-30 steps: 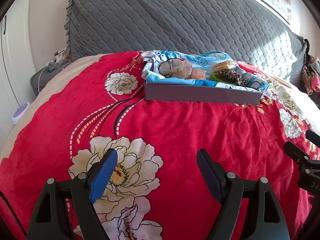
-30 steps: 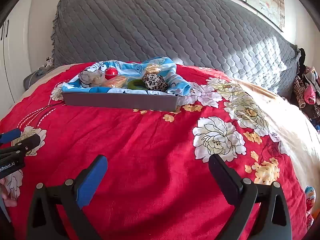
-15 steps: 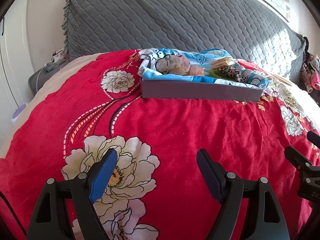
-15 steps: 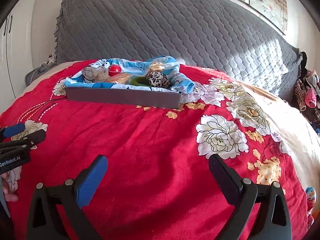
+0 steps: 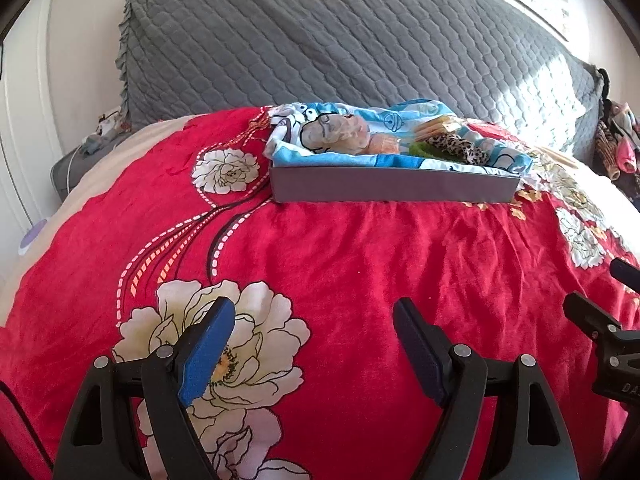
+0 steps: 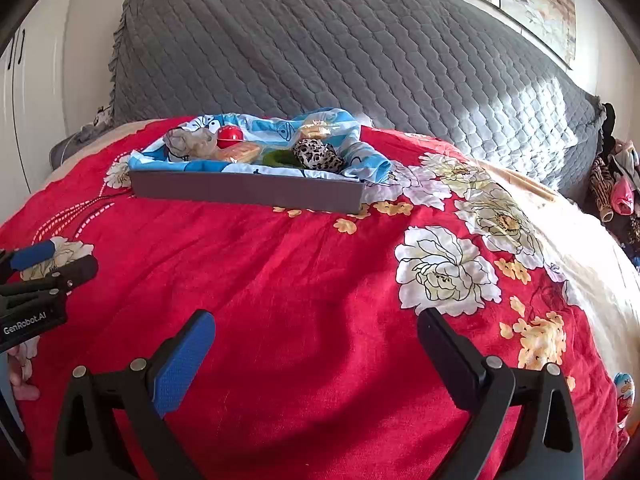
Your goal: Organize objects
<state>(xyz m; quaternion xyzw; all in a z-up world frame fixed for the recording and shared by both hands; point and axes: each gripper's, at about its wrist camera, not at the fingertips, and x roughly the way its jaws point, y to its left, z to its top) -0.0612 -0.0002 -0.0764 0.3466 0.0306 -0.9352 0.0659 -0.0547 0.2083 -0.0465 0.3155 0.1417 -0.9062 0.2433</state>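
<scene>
Ahead, grey tray lies well beyond open left claw.

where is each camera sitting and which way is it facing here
Left wrist: on the left claw, facing across the red bedspread to the grey tray; the right claw's tip shows at right.
Right wrist: on the right claw, facing likewise; the left claw and a fingertip show at left.
Shared: tray, bedspread, grey headboard.

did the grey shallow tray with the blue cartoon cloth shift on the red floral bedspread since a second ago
No. The grey shallow tray sits in the same spot against the red floral bedspread flowers; only the camera view shifted slightly.
</scene>
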